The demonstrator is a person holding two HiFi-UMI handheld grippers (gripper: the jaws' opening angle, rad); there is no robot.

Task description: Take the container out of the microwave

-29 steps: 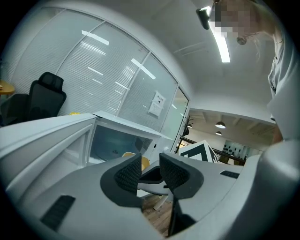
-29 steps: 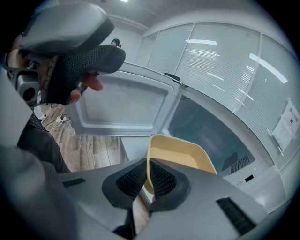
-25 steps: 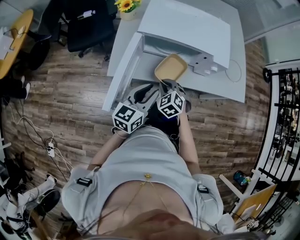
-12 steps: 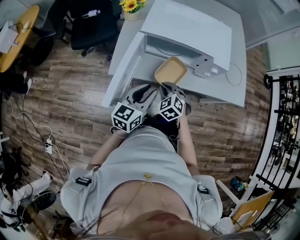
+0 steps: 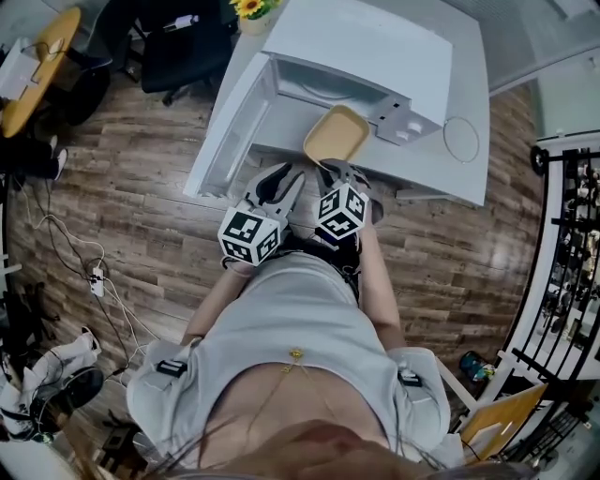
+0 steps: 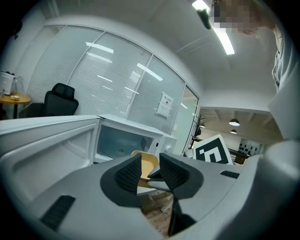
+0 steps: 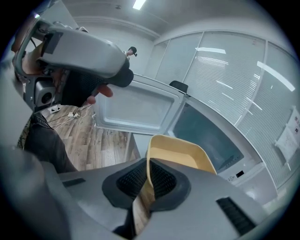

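The white microwave (image 5: 375, 47) stands on a white table, its door (image 5: 225, 131) swung open to the left. A shallow yellow container (image 5: 336, 134) hangs just in front of the cavity opening. My right gripper (image 5: 330, 171) is shut on its near rim; in the right gripper view the rim (image 7: 149, 168) is pinched between the dark pads, and the container (image 7: 180, 154) extends toward the microwave (image 7: 211, 136). My left gripper (image 5: 279, 180) hovers beside it, left of the container and below the door, open and holding nothing. The left gripper view shows the container (image 6: 149, 164) beyond its pads.
The white table (image 5: 469, 178) carries a cable loop (image 5: 461, 139) at right and a sunflower pot (image 5: 251, 11) behind. A black office chair (image 5: 183, 47) and a round wooden table (image 5: 33, 70) stand at left. Cables (image 5: 94, 277) lie on the wood floor. A black rack (image 5: 572, 216) stands at right.
The right gripper has drawn the yellow container slightly away from the microwave's opening. The left gripper has barely moved. The door reaches further left in the head view.
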